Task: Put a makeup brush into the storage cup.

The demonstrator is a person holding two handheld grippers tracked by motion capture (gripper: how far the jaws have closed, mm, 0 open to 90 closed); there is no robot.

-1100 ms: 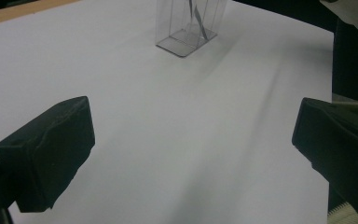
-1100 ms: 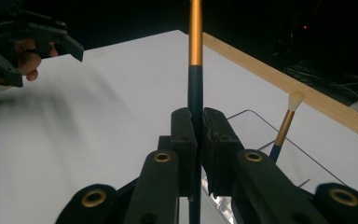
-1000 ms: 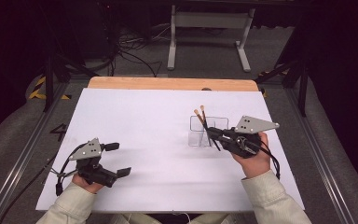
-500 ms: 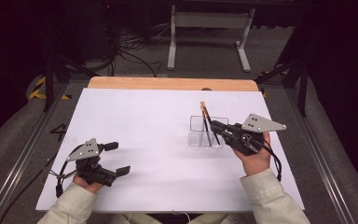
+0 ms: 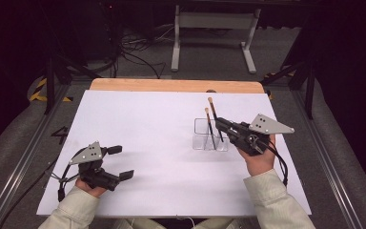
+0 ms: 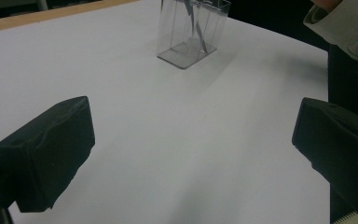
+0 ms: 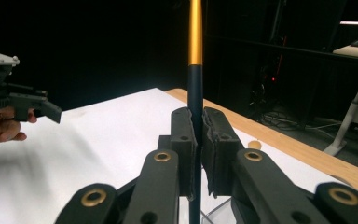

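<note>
Gripping the thin black stick with the gold-orange upper end [image 7: 195, 93], your right gripper [image 5: 220, 125] is clamped on its dark shaft, its lower end down in the clear plastic divided holder [image 5: 211, 141] at about 3 o'clock on the white table [image 5: 147, 133], beside a second similar stick [image 5: 208, 125]. Your left gripper [image 5: 119, 162] rests at 8 o'clock, jaws spread and empty. I judge the stick light, stiff and smooth enough to slip, so keep hold mid-shaft; no writing or brand is readable.
</note>
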